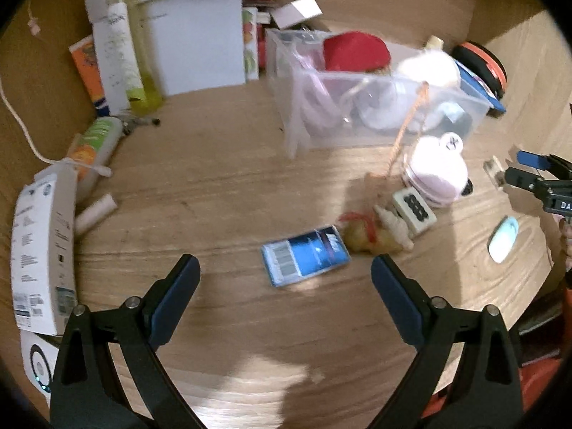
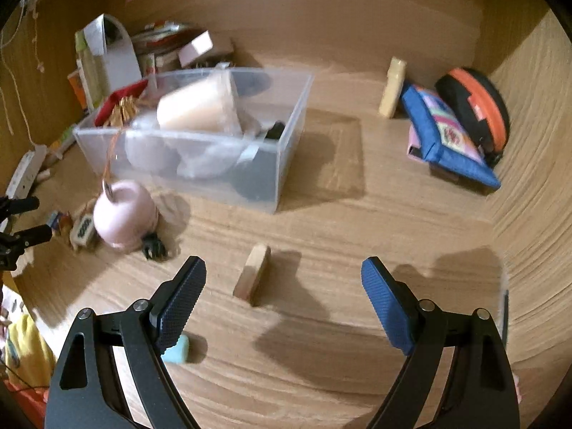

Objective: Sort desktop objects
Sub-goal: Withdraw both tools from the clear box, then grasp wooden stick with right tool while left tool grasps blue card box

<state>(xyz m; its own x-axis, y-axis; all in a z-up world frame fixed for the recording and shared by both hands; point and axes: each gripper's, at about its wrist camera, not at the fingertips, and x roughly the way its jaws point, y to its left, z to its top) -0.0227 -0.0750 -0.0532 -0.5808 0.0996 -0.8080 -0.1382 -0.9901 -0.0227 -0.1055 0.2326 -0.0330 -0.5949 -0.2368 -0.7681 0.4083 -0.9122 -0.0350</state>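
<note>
Cluttering wood-grain desk: clear bin; both tongs gaping, empty.

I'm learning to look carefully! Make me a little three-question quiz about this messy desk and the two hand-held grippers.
1. True or false: the left hand-held gripper is squeezing the blue card.
2. Pick one. The small wooden block on the desk lies ahead of the right hand-held gripper: A) between its open fingers, B) inside the clear plastic bin, C) on top of the blue pouch.
3. Fill in: the round thing beside the clear plastic bin, near the number tile, is coloured ____.

Key: 1 false, both grippers are open and hold nothing; 2 A; 3 pink.
</note>
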